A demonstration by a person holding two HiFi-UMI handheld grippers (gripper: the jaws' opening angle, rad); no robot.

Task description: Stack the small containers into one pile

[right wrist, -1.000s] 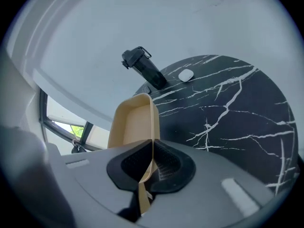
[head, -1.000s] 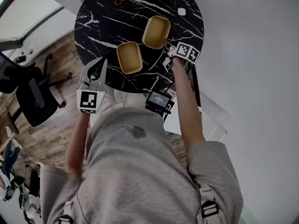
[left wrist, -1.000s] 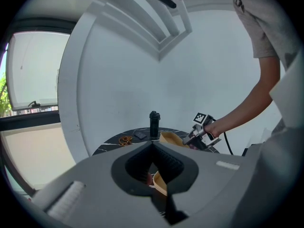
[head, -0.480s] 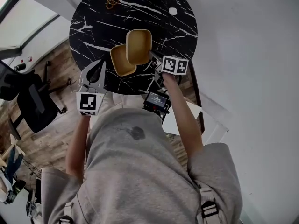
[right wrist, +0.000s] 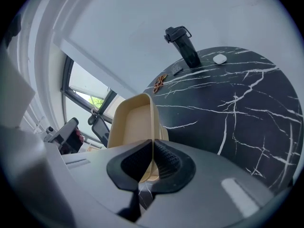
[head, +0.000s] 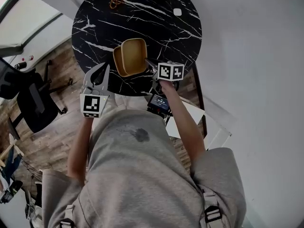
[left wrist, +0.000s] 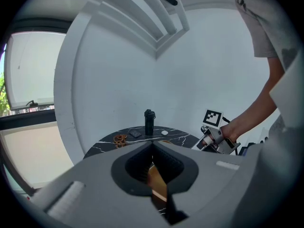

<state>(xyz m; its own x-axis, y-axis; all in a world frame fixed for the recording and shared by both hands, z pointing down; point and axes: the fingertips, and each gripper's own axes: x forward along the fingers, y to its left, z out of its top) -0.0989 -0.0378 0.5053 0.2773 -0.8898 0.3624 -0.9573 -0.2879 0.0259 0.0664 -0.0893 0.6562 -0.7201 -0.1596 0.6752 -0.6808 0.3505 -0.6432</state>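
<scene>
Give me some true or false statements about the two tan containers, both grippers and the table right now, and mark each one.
1. The right gripper is shut on the rim of a tan plastic rectangular container. True.
2. The left gripper holds the other tan container. False: it is shut on nothing, by the table's near edge.
3. In the head view, the held container overlaps the other one. True.
4. The table is square and white. False: it is round, black marble with white veins.
5. A black bottle stands upright on the table. True.
</scene>
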